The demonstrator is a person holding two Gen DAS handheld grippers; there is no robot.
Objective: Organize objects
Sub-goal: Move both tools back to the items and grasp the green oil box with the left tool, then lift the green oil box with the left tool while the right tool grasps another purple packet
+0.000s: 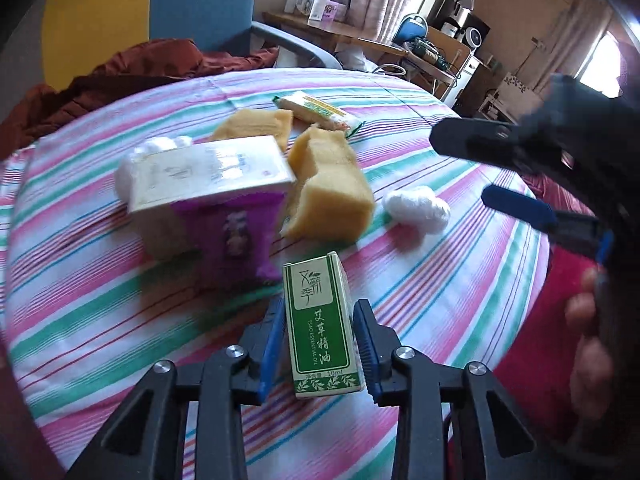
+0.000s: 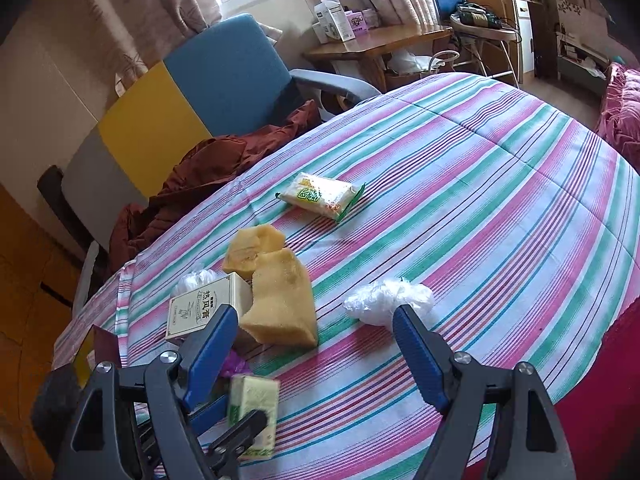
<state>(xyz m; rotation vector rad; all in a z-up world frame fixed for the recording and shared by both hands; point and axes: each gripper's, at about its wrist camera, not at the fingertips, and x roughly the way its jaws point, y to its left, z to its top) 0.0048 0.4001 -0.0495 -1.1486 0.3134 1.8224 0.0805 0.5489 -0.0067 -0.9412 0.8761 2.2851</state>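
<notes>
My left gripper (image 1: 320,344) is shut on a small green and white essential oil box (image 1: 322,326), held upright just above the striped bedspread (image 1: 460,280). The box also shows in the right wrist view (image 2: 254,408), blurred, between the left gripper's fingers. My right gripper (image 2: 316,340) is open and empty, hovering over the bedspread; it shows in the left wrist view (image 1: 492,172) at the right. Ahead lie a cream box (image 1: 212,172) on a purple packet (image 1: 236,236), two yellow sponges (image 1: 330,188), a white plastic wad (image 1: 418,206) and a green snack packet (image 1: 320,112).
A rust-red cloth (image 2: 208,176) is bunched at the far bed edge beside a blue and yellow chair (image 2: 192,92). A wooden desk (image 2: 376,40) with small boxes stands behind. A red blanket (image 1: 552,300) lies along the near right edge.
</notes>
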